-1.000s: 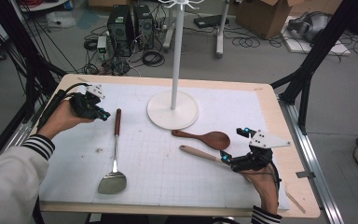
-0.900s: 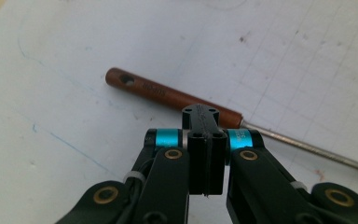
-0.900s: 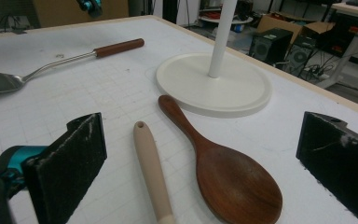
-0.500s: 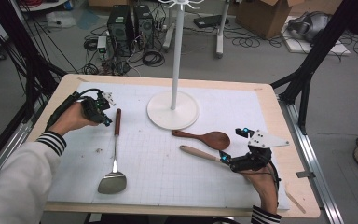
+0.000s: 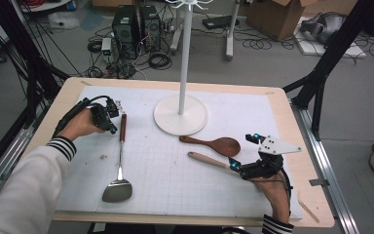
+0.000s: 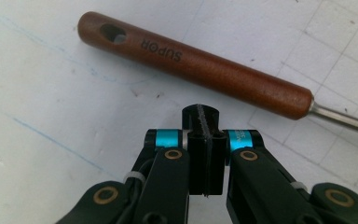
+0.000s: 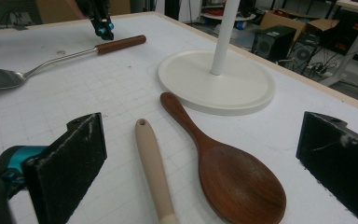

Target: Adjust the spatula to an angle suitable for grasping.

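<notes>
The spatula [image 5: 119,161] lies on the worktop [image 5: 302,161]: brown wooden handle, steel shaft and blade, its blade cut off in the left gripper view. The left gripper [image 5: 111,116] hovers just beside the handle's end, jaws closed and empty; the right gripper [image 5: 234,167] has jaws wide apart around a pale handle [image 7: 153,168], gripping nothing.

Metal spatula [image 5: 119,161] lies flat on the white mat, left side: dark brown wooden handle pointing far, steel blade near. Pale wooden handle [image 5: 208,160] lies flat at right, angled, hole at its far end. Dark wooden spoon [image 5: 214,144] lies flat just beyond it, bowl right.
</notes>
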A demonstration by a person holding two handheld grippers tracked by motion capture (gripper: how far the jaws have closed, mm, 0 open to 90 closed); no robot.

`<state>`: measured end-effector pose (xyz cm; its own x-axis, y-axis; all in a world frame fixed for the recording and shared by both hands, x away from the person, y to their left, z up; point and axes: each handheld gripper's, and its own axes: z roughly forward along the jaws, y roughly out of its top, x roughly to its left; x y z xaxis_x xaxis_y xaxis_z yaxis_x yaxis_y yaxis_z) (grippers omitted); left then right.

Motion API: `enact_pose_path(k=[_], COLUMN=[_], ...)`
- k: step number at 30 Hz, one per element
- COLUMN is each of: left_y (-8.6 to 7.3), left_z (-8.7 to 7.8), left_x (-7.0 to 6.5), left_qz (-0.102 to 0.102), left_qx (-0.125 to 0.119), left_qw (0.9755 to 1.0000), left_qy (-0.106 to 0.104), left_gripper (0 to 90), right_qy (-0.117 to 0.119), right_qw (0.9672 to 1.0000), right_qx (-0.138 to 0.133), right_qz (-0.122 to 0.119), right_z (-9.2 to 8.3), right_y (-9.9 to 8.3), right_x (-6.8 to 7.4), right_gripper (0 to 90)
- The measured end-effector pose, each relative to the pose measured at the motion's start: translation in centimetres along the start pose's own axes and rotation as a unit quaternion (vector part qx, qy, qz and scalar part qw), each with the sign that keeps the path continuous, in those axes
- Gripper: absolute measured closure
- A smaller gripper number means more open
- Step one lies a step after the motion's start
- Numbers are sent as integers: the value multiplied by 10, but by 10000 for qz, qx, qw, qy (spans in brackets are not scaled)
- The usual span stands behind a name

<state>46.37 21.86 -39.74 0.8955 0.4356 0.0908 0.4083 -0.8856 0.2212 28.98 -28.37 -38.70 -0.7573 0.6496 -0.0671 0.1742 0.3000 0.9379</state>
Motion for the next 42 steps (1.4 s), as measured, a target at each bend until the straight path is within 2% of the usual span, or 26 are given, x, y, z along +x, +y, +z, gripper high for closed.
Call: enact_pose_path(k=[1, 3, 8, 13, 35, 42], left_y=[2, 6, 13, 15, 48, 54], left_z=[1, 1, 3, 5, 13, 15], left_x=[-1, -1, -1, -3, -20, -24], left_qz=[-17, -24, 102, 70, 407, 462], left_qx=[21, -30, 150, 43, -4, -70], left_qw=[10000, 10000, 9998, 10000, 9991, 9987], left_qy=[73, 21, 65, 9, -83, -189], left_gripper=[900, 900, 900, 900, 900, 900], right_qy=[8, 7, 10, 24, 34, 36], right_qw=[10000, 10000, 10000, 10000, 10000, 10000], right_qx=[-9, -9, -34, -62, -71, -84], right_qz=[-9, -12, 24, 15, 34, 1], right_z=[0, 0, -1, -2, -3, -2], right_y=[0, 0, 0, 0, 1, 1], right_x=[0, 0, 0, 0, 0, 0], right_gripper=[7, 7, 7, 7, 7, 7])
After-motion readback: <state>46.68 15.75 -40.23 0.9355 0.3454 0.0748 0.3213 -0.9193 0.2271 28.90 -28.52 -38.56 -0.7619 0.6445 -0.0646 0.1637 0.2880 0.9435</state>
